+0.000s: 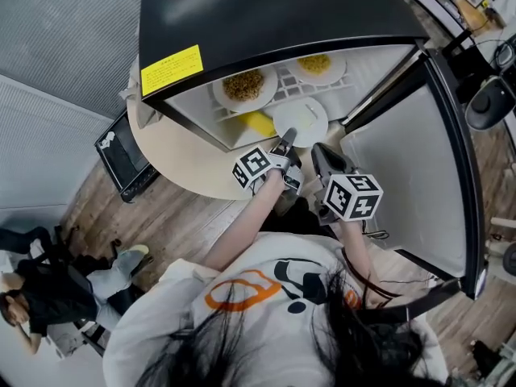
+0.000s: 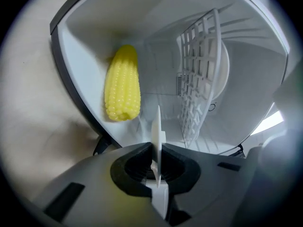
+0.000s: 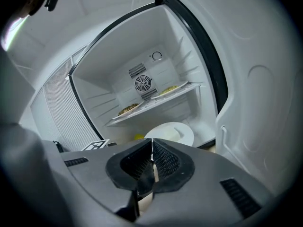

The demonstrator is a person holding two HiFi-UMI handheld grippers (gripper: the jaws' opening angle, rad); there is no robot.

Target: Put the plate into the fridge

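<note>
Starting at your left, a corn cob lay on the floor of the fridge, under the shelf that carried two dishes of food. Your left gripper was clenched on the rim of the white plate, which was low in the fridge opening, just beside the corn and below the shelf. Your right gripper hung just beside the left one, outside the fridge, with its jaws pressed together on nothing. Farther right, the door stood wide open.
</note>
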